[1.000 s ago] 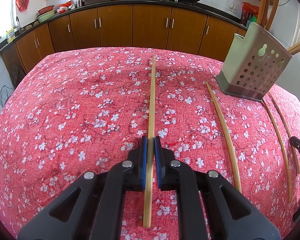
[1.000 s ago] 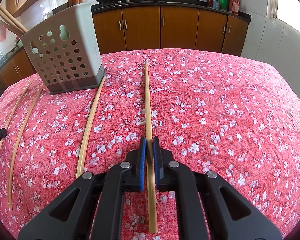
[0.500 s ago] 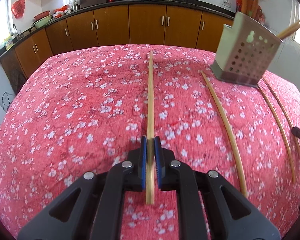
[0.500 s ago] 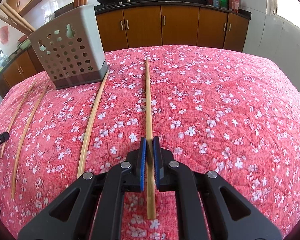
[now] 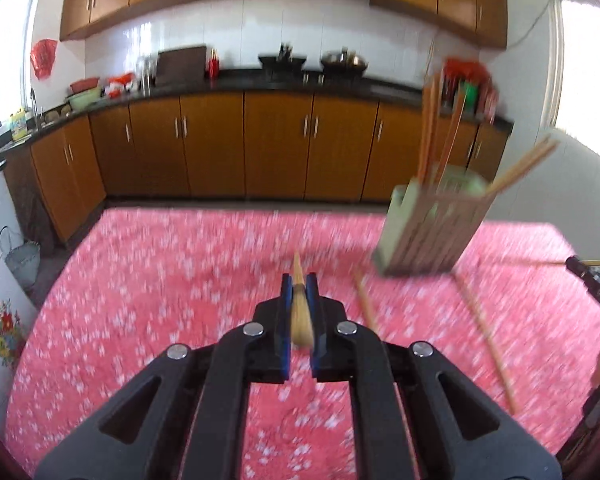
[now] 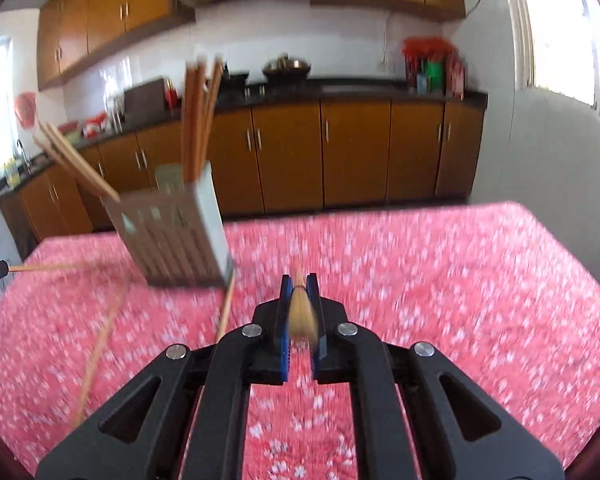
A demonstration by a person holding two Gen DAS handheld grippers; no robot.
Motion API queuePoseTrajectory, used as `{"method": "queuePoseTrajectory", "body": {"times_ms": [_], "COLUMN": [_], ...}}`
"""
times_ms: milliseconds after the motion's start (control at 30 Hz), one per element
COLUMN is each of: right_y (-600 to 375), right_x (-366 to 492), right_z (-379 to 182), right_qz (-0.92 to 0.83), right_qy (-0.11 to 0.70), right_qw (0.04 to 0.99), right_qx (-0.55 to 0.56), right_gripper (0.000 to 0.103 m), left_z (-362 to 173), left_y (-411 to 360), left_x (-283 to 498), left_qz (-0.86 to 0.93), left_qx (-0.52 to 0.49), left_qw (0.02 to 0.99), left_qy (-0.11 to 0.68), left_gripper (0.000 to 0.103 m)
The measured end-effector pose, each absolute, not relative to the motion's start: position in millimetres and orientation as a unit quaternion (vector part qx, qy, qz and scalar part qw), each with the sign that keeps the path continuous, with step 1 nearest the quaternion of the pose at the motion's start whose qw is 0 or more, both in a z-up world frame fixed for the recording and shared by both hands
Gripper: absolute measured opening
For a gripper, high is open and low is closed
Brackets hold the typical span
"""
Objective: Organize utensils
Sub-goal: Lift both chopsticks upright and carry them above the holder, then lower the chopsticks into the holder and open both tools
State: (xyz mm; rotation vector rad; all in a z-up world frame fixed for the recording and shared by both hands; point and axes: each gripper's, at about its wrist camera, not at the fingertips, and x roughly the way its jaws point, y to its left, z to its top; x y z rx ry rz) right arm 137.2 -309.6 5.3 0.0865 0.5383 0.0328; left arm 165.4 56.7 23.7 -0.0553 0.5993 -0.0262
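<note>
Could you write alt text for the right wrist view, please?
The right gripper is shut on a chopstick above a red floral tablecloth. A perforated holder with chopsticks stands to the left, and loose chopsticks lie before it. Everything is motion-blurred.

Grippers: two, the left gripper (image 5: 299,280) and the right gripper (image 6: 299,280), each clamped on one stick.
Held chopsticks: two, the left-held chopstick (image 5: 300,312) and the right-held chopstick (image 6: 300,312).
Loose chopsticks on the cloth: two clear in the left view, the nearer loose chopstick (image 5: 365,304) and the farther loose chopstick (image 5: 486,336); blur hides any others.
Utensil holder: one holder (image 6: 172,236), perforated, standing on the cloth.
Chopsticks in the holder: several, too smeared to count.
Tablecloth: one red floral tablecloth (image 5: 160,280).
Woks on the stove: two, blurred.
</note>
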Motion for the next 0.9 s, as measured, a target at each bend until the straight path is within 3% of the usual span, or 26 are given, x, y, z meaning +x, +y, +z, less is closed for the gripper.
{"method": "queuePoseTrajectory", "body": {"times_ms": [500,900], "right_y": [-308,-270], "right_x": [124,140], "right_z": [87,147], "right_qz": [0.088,0.114], "right_qy": [0.179,0.073], "right_qw": [0.975,0.985], "right_qx": [0.102,0.110], "right_gripper": [0.008,0.008], "left_z": [104,180], "left_y": [34,-23], "left_x": [143,166], "left_qz": [-0.082,-0.099], "left_qx": [-0.041,-0.071], "left_qw": [0.971,0.988], "left_qy": [0.221,0.095], "left_gripper": [0.008,0.008]}}
